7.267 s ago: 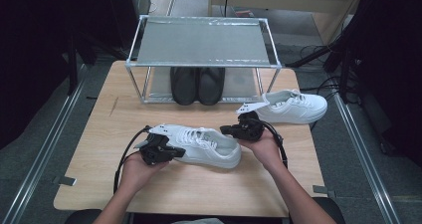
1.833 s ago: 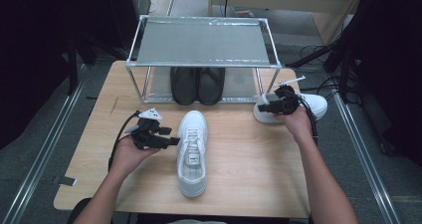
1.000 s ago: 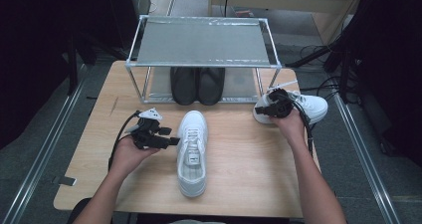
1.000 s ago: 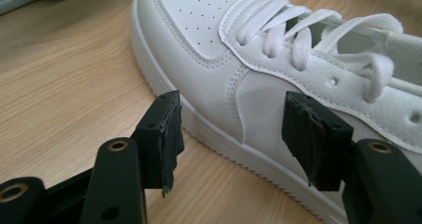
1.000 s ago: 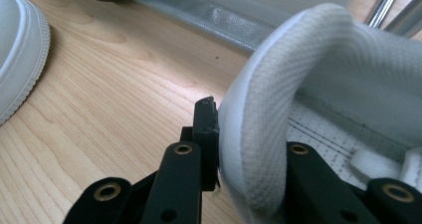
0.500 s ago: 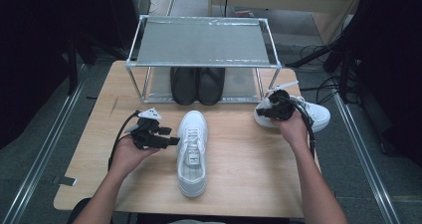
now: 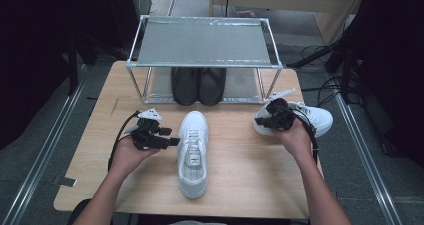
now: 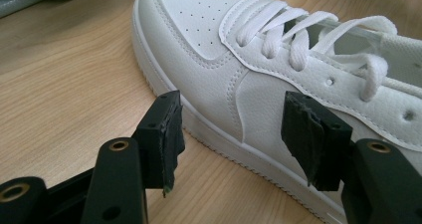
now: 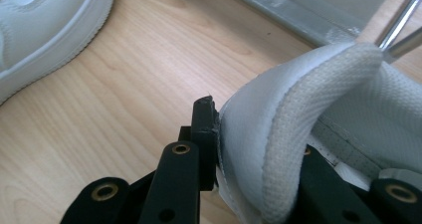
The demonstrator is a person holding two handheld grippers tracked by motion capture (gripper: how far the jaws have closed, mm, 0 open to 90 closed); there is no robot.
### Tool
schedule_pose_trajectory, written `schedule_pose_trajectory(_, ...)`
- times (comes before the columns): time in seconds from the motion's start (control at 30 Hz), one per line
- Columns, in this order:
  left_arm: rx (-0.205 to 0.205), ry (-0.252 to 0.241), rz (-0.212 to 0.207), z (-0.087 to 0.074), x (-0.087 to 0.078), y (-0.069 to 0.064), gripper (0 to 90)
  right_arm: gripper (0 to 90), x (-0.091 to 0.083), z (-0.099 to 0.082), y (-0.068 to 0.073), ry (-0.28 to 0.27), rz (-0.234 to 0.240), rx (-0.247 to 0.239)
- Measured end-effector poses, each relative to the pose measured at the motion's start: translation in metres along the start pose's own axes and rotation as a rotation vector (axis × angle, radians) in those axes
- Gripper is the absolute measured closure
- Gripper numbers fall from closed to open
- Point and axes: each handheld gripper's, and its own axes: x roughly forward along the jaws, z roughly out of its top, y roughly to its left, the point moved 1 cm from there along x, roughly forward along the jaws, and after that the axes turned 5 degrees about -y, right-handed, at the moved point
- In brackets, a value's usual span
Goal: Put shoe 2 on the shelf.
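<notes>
A white sneaker [image 7: 192, 152] [image 8: 259, 74] lies in the middle of the wooden table [image 7: 250, 180], toe toward the rack. My left gripper [image 7: 172, 142] [image 8: 234, 129] is open just left of it, jaws level with its side and not touching. A second white sneaker [image 7: 315, 117] [image 9: 298, 109] sits at the table's right edge. My right gripper [image 7: 267, 120] [image 9: 254, 134] is shut on its heel collar, one jaw outside the heel and the other inside the opening.
A two-tier metal rack [image 7: 205, 42] stands at the back of the table, with a pair of black shoes [image 7: 199, 85] on its lower shelf. Rack legs [image 9: 398, 25] rise just behind the held sneaker. Cables trail from both grippers.
My right gripper has drawn a little toward me and upward with the sneaker's heel in it. The left gripper and the middle sneaker have stayed put.
</notes>
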Motion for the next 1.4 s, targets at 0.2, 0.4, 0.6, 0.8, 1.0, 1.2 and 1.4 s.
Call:
schedule_pose_trajectory(0.2, 0.0, -0.004, 0.0, 0.0, -0.001, 0.001, 41.9, 77.3, -0.004, -0.001, 0.018, 0.017, -0.007, -0.032)
schedule_pose_trajectory(0.4, -0.009, -0.015, -0.004, 0.0, -0.003, 0.002, 41.8, 76.9, -0.008, -0.007, 0.04, 0.03, 0.007, -0.069)
schedule_pose_trajectory(0.6, 0.008, -0.011, -0.005, 0.0, -0.003, 0.0, 41.7, 76.1, -0.006, -0.014, 0.061, 0.04, 0.029, -0.097)
schedule_pose_trajectory(0.8, 0.004, -0.015, 0.003, 0.0, -0.003, 0.002, 41.6, 76.1, -0.005, -0.015, 0.08, 0.047, 0.055, -0.134)
schedule_pose_trajectory(1.0, 0.008, -0.023, 0.006, 0.0, -0.004, 0.001, 41.6, 76.0, 0.0, -0.014, 0.102, 0.044, 0.085, -0.17)
schedule_pose_trajectory(1.2, 0.012, -0.022, 0.004, 0.001, -0.003, 0.001, 41.6, 76.1, 0.005, -0.013, 0.123, 0.055, 0.117, -0.213)
schedule_pose_trajectory(1.4, 0.007, -0.023, 0.008, 0.001, -0.004, 0.001, 41.6, 76.0, 0.006, -0.015, 0.139, 0.052, 0.159, -0.22)
